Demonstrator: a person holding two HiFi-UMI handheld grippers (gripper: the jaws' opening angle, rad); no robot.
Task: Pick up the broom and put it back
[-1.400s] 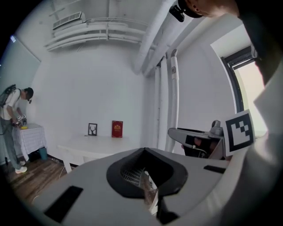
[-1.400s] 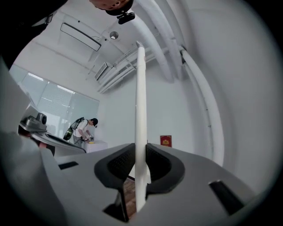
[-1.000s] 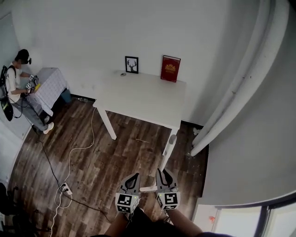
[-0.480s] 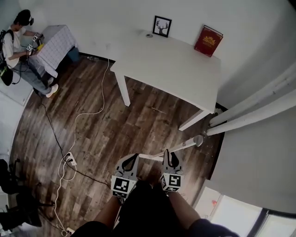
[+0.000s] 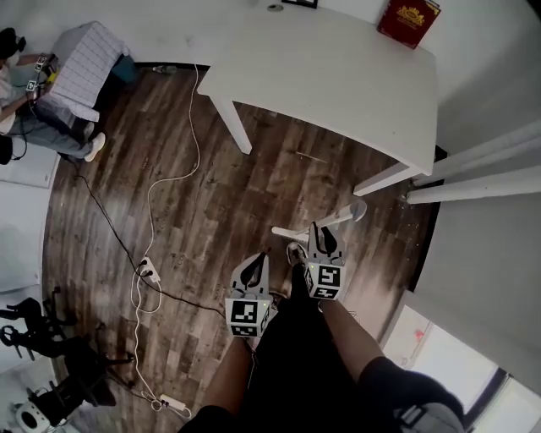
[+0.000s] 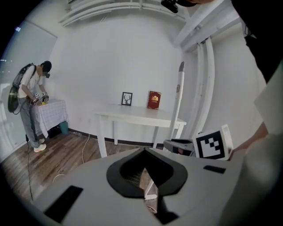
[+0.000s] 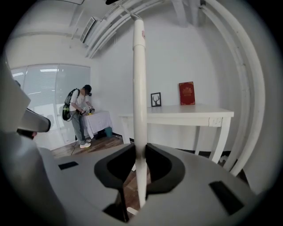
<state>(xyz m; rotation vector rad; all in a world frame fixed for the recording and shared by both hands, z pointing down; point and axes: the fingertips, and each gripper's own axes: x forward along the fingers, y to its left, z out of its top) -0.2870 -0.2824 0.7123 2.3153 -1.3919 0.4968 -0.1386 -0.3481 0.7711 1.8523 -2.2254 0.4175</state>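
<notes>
The broom's white handle (image 5: 342,214) slants over the wooden floor in the head view, its grey-capped top near the table leg. My right gripper (image 5: 322,230) is shut on this handle. In the right gripper view the handle (image 7: 139,88) stands upright between the jaws of my right gripper (image 7: 140,164), which press on it from both sides. My left gripper (image 5: 256,264) hangs apart to the left, shut and holding nothing. From the left gripper (image 6: 144,152) view, the handle (image 6: 178,101) rises beside the right gripper's marker cube (image 6: 214,143). The broom's head is hidden.
A white table (image 5: 338,76) stands ahead with a red book (image 5: 411,17) at its back edge. White pipes (image 5: 482,169) run along the right wall. A cable and power strip (image 5: 145,271) lie on the floor at left. A person (image 5: 13,80) works at a small covered table.
The head view has tilted further down. Both grippers have sunk and moved toward the table, the right one carrying the broom handle along.
</notes>
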